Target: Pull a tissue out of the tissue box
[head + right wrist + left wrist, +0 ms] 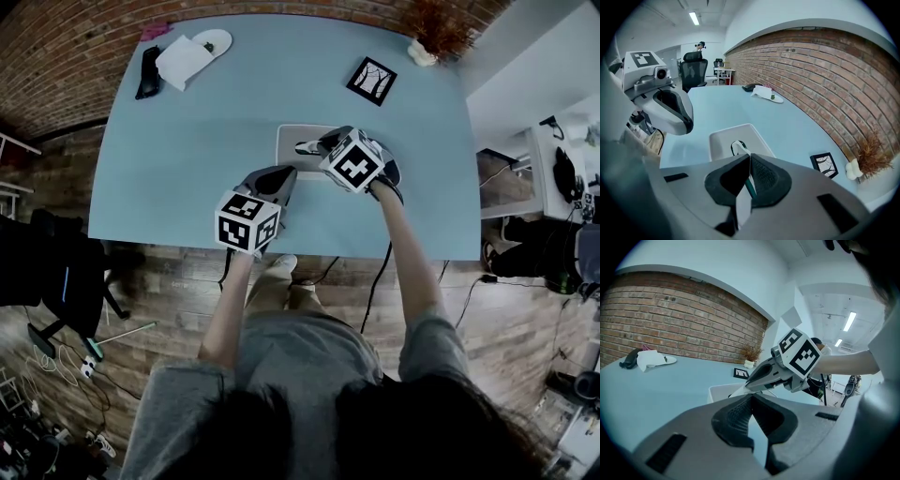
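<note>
Right gripper view: right gripper jaws clamped on white tissue, which rises from slot of tissue box. Box stands mid blue table. Left gripper jaws together, nothing btw them, near box.

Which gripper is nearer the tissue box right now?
Right. The right gripper is over the tissue box, shut on a tissue from its opening. The left gripper is by the box's near left corner, shut on nothing.
</note>
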### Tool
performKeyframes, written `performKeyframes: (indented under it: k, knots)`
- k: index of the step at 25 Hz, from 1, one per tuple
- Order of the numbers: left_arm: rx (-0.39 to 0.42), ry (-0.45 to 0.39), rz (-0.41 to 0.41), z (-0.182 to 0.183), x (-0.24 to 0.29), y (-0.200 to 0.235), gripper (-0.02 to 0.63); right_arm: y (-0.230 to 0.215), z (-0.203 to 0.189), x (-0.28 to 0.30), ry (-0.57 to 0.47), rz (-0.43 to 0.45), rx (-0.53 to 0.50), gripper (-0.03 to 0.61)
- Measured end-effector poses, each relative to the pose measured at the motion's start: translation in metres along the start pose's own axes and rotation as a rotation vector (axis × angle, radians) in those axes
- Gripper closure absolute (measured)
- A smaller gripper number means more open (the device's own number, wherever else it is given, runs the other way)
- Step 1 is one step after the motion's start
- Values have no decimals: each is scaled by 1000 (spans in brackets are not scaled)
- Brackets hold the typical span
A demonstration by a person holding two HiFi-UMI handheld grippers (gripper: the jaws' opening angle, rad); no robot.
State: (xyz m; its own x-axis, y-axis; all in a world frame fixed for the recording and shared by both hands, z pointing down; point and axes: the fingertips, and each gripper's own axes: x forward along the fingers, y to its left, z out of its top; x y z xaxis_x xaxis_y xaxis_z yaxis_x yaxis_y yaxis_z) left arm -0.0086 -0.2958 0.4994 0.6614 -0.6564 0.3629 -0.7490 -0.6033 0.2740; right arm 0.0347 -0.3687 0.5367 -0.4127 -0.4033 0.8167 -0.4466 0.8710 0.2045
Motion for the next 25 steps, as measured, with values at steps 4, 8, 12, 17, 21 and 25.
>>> performKeyframes:
  k: [4, 8, 12, 17, 21, 25]
  knots:
    - [5, -2, -2, 2, 0, -3, 611, 0, 2, -2, -11, -7, -23, 577]
    - [9, -8, -1, 4, -2, -3, 611, 0, 3, -8, -6, -20, -17, 577]
    - [14, -12, -2, 7, -3, -4, 611, -1, 7, -14, -20, -28, -28, 577]
    - [24, -18, -8, 10, -7, -5, 611, 0, 11, -22, -31, -46, -25, 577]
    - [31, -21, -13, 12, -9, -6, 611, -2, 13, -30, -44, -65, -15, 577]
    - [46, -24, -26, 13, -12, -9, 611, -2, 14, -39, -62, -84, -5, 577]
